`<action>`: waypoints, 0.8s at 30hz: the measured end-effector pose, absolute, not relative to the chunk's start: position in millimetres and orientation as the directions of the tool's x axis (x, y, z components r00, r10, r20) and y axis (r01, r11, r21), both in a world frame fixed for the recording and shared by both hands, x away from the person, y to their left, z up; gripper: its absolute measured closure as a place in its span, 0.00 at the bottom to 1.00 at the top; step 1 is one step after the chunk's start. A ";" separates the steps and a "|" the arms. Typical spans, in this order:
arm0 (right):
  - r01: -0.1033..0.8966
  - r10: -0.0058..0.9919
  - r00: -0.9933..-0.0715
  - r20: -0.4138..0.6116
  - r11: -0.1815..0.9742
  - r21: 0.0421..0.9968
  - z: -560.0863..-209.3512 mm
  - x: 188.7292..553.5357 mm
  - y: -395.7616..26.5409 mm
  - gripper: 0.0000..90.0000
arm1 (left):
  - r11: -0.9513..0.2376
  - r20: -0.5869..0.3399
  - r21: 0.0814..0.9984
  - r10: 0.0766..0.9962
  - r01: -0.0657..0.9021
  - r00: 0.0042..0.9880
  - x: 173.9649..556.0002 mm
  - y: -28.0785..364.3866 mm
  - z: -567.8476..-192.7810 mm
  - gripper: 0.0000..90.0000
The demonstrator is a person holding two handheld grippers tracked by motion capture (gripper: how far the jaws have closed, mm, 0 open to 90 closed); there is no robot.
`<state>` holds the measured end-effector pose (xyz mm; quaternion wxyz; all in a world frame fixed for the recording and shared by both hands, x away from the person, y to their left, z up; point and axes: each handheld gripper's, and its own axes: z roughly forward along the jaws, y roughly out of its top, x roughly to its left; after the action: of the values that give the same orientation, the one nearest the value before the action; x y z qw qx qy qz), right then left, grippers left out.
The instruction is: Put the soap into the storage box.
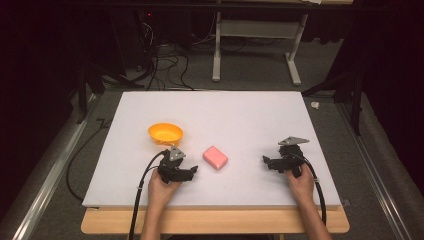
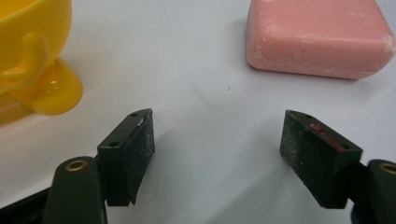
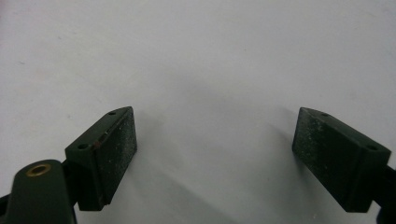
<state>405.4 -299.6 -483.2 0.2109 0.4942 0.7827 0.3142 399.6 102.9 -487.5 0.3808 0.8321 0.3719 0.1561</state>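
A pink bar of soap [image 1: 215, 157] lies flat on the white board [image 1: 225, 110], just right of centre near the front. To its upper left stands an orange-yellow bowl [image 1: 165, 133] with a small handle. My left gripper [image 1: 192, 172] rests on the board below the bowl and points right at the soap. In the left gripper view its jaws [image 2: 217, 116] stand apart over bare board, with the soap [image 2: 320, 37] ahead to the right and the bowl [image 2: 28, 51] at the left. My right gripper [image 1: 267, 161] rests at the right, open over bare board [image 3: 215, 112].
The white board lies on a wooden table whose front edge [image 1: 215, 221] shows below it. Black cables [image 1: 140, 190] trail from both grippers off the front. Beyond the board are grey floor, loose cables [image 1: 165, 65] and a white desk frame [image 1: 260, 45].
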 end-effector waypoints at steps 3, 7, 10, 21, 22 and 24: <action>0.641 0.906 -0.422 -0.019 0.314 0.700 -483.2 405.4 -299.6 0.16 | -0.432 -0.024 0.751 0.738 0.499 0.674 399.5 102.6 -487.7 0.29; 0.641 0.906 -0.422 -0.019 0.314 0.700 -483.2 405.4 -299.6 0.16 | -0.439 -0.020 0.747 0.735 0.499 0.677 399.4 102.5 -487.5 0.29; 0.641 0.906 -0.422 -0.019 0.314 0.700 -483.2 405.4 -299.6 0.16 | -0.439 -0.019 0.747 0.735 0.498 0.677 399.4 102.4 -487.5 0.29; 0.643 0.906 -0.424 -0.017 0.314 0.699 -483.1 405.6 -299.8 0.16 | -0.435 -0.025 0.748 0.736 0.502 0.676 400.2 102.4 -487.6 0.29; 0.643 0.906 -0.424 -0.017 0.314 0.699 -483.1 405.6 -299.8 0.16 | -0.436 -0.024 0.747 0.737 0.502 0.676 400.0 102.1 -487.6 0.28; 0.643 0.906 -0.424 -0.017 0.314 0.699 -483.1 405.6 -299.9 0.16 | -0.437 -0.023 0.747 0.737 0.502 0.676 400.0 101.9 -487.5 0.29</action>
<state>405.6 -299.9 -483.1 0.2094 0.4943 0.7830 0.3142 400.0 101.9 -487.5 0.3788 0.8333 0.3715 0.1552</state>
